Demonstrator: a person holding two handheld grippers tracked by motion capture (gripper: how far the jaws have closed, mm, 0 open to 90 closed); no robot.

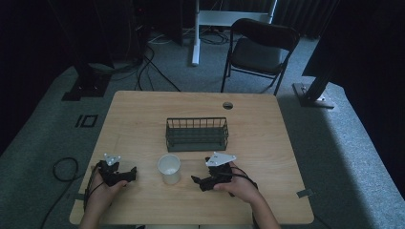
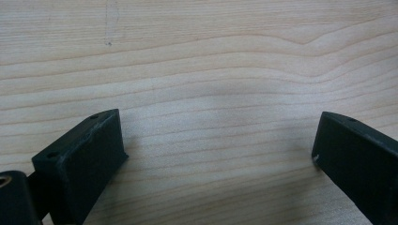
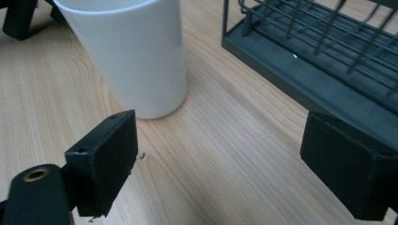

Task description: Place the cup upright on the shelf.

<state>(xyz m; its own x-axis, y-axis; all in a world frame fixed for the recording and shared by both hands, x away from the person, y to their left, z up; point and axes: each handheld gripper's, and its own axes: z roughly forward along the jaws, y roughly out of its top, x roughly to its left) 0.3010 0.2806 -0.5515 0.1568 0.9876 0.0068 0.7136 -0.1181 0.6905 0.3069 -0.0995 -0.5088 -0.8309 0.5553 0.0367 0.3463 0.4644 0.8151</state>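
Jaws stood apart on both the right tool (image 1: 197, 180) and left tool (image 1: 130, 173); squaring the right one around the white cup (image 1: 169, 169) before closing looked wise.

dim high view, dark corners; both gripper views brighter, soft-shadowed.

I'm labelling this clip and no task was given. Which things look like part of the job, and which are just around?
Likely part of the job (a guess, from where they sit between the grippers):
white cup
wire basket
left gripper, open
right gripper, open

Just around:
folding chair behind the table
cables on the floor
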